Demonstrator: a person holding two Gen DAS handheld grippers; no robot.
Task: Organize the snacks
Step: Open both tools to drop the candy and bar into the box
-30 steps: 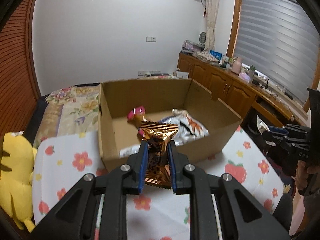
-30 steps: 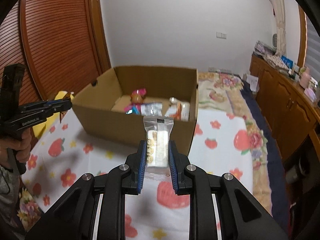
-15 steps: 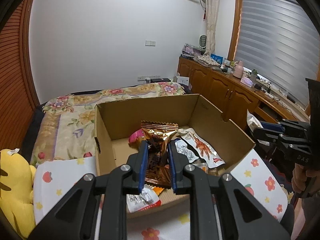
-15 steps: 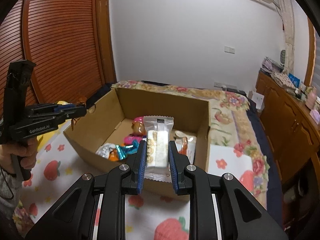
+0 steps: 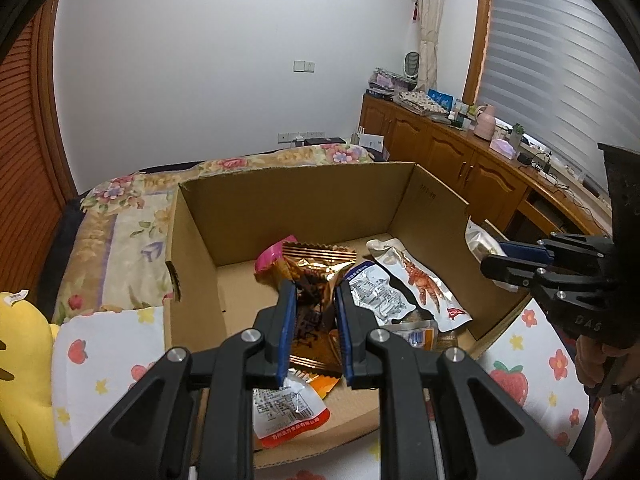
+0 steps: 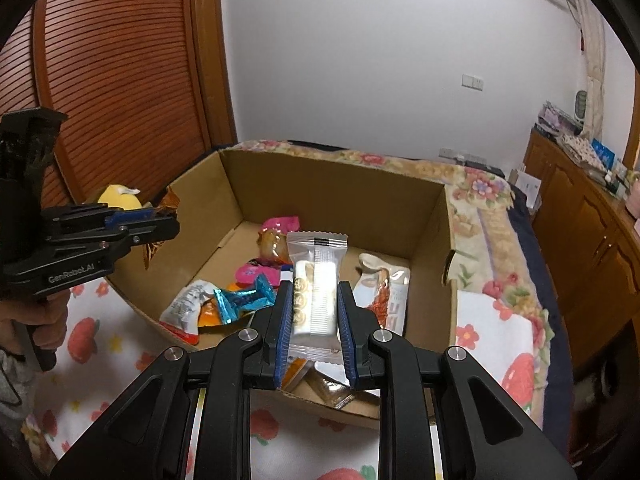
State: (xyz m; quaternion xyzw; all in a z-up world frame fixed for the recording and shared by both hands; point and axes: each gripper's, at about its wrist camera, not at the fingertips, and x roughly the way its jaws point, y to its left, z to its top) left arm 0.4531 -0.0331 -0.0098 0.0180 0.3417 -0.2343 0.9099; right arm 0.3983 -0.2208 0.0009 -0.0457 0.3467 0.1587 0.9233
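Grippers clamp snacks over box: L bronze pack, R clear biscuit pack.

Both grippers: black linkage frames showing silver screw heads, fingers wearing ribbed blue pads. Left gripper displaying white "GenRobot.AI" lettering; grey sleeve showing below it.

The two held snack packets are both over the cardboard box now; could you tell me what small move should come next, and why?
Probably open both grippers. The left gripper holds the gold foil packet and the right gripper the clear biscuit packet above the open brown cardboard box, so they should drop among the snacks inside.
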